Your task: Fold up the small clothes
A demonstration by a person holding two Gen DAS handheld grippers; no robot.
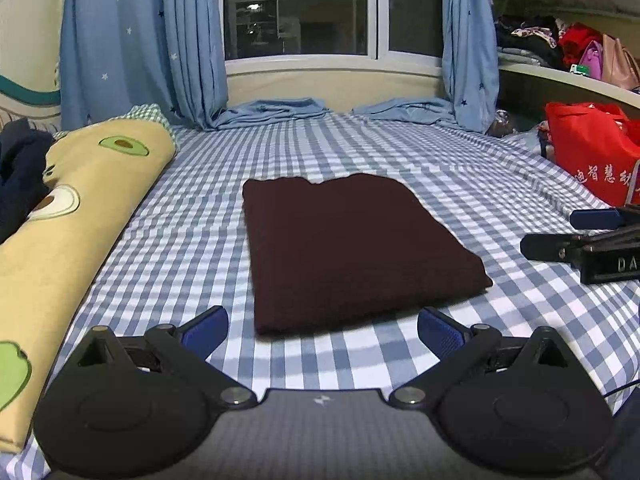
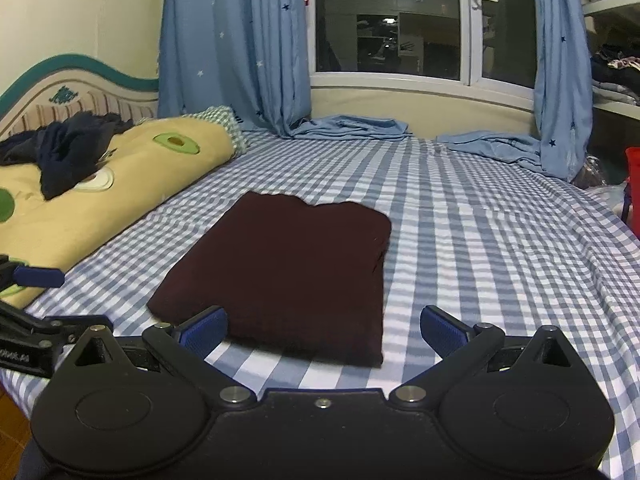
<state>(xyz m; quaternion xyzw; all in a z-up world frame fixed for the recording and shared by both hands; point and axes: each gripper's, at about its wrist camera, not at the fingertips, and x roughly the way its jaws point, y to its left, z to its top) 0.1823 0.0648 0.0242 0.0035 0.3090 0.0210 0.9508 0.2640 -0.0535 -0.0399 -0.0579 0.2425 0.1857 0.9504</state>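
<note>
Both the left gripper [image 1: 322, 330] and right gripper [image 2: 323, 330] are hovering spread and empty beside the folded dark cloth [image 1: 344, 248]; a one-sided pinch is risking dragging its layers apart.

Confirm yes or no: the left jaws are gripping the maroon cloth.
No. The left gripper is open, short of the folded maroon cloth on the bed.

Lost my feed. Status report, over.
Left gripper open, right gripper open, both empty. Maroon cloth folded flat on bed. Nothing in the way.
</note>
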